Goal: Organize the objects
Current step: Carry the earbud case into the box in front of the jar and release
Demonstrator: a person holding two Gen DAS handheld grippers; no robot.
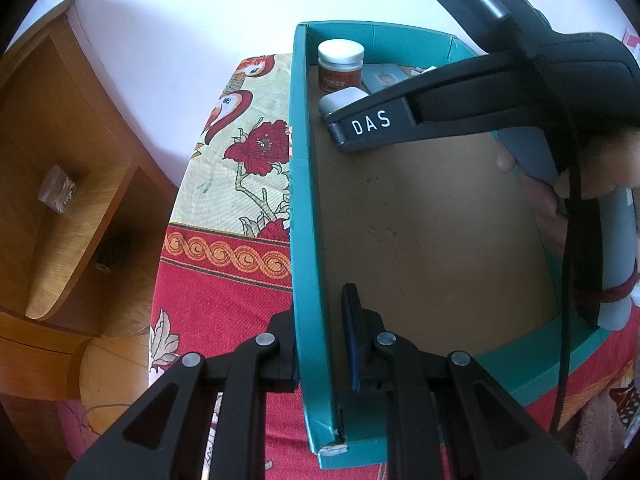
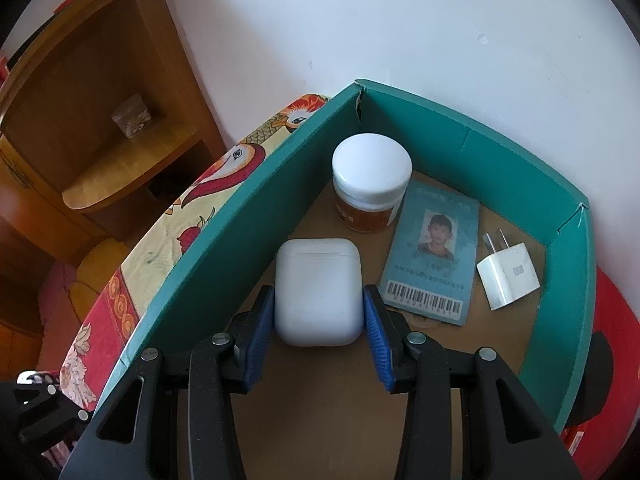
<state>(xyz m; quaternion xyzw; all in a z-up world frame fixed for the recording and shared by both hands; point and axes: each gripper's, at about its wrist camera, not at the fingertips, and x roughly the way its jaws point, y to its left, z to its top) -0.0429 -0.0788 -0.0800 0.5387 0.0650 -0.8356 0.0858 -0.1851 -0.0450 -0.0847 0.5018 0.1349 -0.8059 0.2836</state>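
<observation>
Earbud case (image 2: 318,292): lay on the box floor, between the right hand-held gripper (image 2: 319,320) pads, which clasped its sides.
Jar (image 2: 370,184): just ahead of the case.
Card (image 2: 434,256): ahead-right.
Box (image 1: 308,216): left hand-held gripper (image 1: 320,344) straddled its wall; fingers' contact unclear.

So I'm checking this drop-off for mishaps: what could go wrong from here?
1. Opening wider, the right hand-held gripper may nudge the ID card beside the earbud case.
2. The left hand-held gripper straddles the teal box wall; pulling could shift it.
</observation>
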